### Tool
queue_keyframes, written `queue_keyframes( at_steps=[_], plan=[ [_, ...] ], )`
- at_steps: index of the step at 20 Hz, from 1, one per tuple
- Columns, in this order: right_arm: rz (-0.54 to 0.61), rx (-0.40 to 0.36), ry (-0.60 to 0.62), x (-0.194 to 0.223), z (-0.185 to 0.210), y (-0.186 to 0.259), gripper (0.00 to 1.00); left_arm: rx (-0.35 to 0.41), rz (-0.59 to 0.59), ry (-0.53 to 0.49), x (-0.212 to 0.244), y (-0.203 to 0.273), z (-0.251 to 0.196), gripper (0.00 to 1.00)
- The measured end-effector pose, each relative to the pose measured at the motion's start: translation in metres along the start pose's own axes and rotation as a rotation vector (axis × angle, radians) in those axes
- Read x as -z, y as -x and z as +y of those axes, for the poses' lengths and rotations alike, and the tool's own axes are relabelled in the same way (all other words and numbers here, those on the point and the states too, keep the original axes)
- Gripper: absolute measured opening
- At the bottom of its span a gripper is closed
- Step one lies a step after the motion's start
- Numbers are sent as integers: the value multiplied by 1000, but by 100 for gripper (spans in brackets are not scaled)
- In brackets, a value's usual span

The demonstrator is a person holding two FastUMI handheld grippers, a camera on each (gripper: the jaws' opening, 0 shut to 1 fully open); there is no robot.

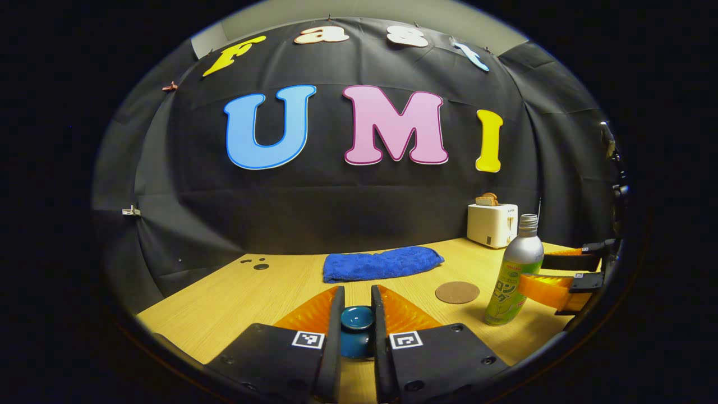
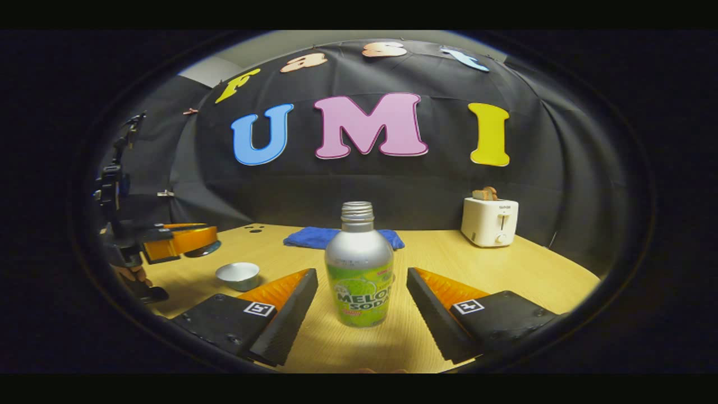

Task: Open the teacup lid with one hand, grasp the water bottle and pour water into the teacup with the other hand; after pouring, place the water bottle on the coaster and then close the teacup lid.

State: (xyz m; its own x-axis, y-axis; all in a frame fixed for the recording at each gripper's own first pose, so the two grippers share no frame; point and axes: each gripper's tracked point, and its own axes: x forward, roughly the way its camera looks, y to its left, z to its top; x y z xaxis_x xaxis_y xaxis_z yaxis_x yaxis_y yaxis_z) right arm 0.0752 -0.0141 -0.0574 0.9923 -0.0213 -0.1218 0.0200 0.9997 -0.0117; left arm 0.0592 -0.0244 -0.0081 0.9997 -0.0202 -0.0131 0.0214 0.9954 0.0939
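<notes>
Two grippers at work: left gripper [image 1: 357, 314] clamped on the lifted teacup lid [image 1: 357, 318]; right gripper [image 2: 362, 303] spread around the upright water bottle [image 2: 359, 269], not yet gripping. Open teacup [image 2: 238, 275] near the table's [image 2: 538, 269] left edge. Pouring, coaster [image 1: 457, 292] placement and re-lidding remain.

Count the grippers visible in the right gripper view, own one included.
2. The right gripper sits at the bottom, its fingers spread either side of the water bottle without touching it. The left gripper is at the far left, above the open teacup.
</notes>
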Motion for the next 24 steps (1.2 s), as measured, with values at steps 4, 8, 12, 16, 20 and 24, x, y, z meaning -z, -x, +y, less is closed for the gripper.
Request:
queue_keyframes(
  at_steps=[4,8,12,16,20,24],
  plan=[
    [22,8,8,5,-1,-27,99,-20,9,12,7,8,14,28],
    [37,23,5,9,-5,-46,99,-30,14,24,11,14,25,28],
    [64,19,31,17,-4,-58,93,-34,15,32,15,17,33,31],
    [56,13,72,15,0,-60,83,-33,18,48,20,22,39,28],
    [69,24,235,8,3,-63,80,-32,21,56,23,28,44,28],
    [53,30,473,-4,10,-65,80,-35,13,55,22,35,50,28]
  ],
)
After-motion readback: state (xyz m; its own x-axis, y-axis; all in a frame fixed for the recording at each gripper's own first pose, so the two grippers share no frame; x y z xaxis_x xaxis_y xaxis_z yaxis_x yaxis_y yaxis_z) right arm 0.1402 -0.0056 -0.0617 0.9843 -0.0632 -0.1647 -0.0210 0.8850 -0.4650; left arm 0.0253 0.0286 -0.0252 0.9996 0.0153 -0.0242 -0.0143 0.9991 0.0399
